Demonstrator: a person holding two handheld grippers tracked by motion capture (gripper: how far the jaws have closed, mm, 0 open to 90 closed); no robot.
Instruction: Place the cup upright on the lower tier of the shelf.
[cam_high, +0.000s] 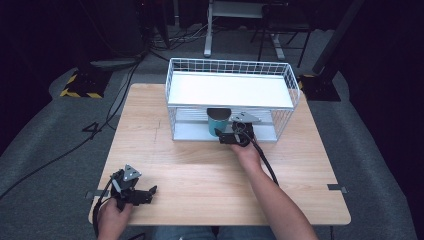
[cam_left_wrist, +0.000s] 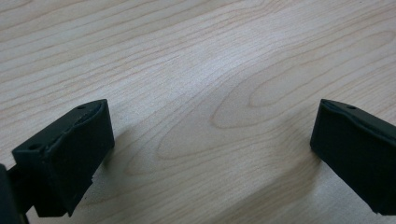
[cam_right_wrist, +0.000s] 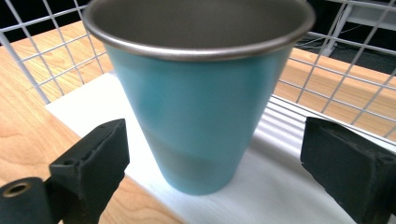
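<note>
A teal metal cup (cam_high: 217, 125) (cam_right_wrist: 196, 102) stands upright on the lower white shelf (cam_right_wrist: 289, 196) of a white wire rack (cam_high: 172, 75). My right gripper (cam_high: 221, 135) (cam_right_wrist: 215, 140) reaches into the rack's front opening at the cup. Its black jaws stand open on either side of the cup's lower half, with a gap on each side and no pad touching it. My left gripper (cam_high: 150, 192) (cam_left_wrist: 212, 149) rests low over the wooden table (cam_high: 200, 175) near its front left corner. It is open and there is bare wood between its jaws.
The rack stands at the back middle of the table, its top shelf a bare white board (cam_high: 230, 90). Wire walls (cam_right_wrist: 327, 70) close in behind the cup. Beyond the table lie floor cables (cam_high: 120, 95), a yellow-striped stand base (cam_high: 82, 85) and desk legs (cam_high: 207, 35).
</note>
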